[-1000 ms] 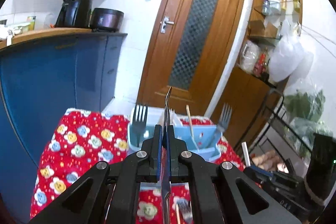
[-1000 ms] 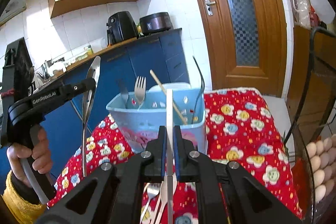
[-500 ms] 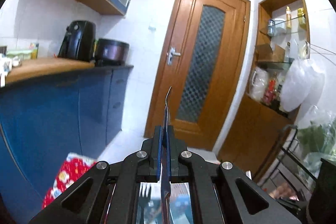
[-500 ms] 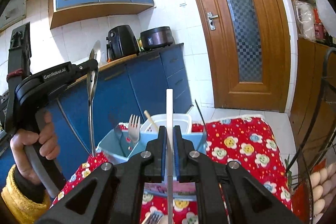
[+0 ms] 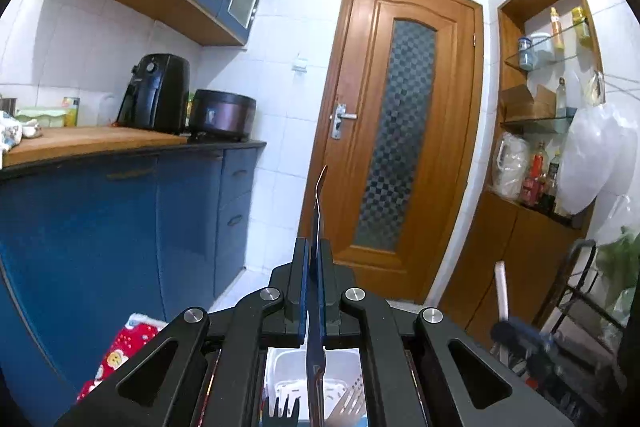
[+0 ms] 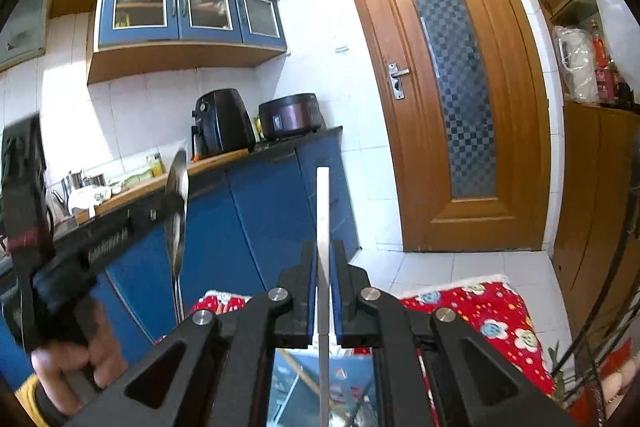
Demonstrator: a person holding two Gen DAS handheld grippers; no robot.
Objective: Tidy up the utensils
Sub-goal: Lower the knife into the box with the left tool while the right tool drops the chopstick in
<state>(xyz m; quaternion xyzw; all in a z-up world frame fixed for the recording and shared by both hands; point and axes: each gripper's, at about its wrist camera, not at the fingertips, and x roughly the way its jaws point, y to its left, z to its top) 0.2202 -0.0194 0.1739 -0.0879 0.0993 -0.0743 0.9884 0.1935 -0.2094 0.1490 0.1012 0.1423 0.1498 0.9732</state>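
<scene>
We see a metal spoon (image 5: 318,211) clamped edge-on in the left gripper (image 5: 316,259), jaws closed tight on its handle, bowl rising ahead of them. The right gripper (image 6: 323,267) pinches a white-handled utensil (image 6: 322,211) the same way. Beneath both jaws sits the light blue utensil basket (image 5: 280,371) holding forks (image 5: 286,409), on a red floral cloth (image 6: 492,323).
</scene>
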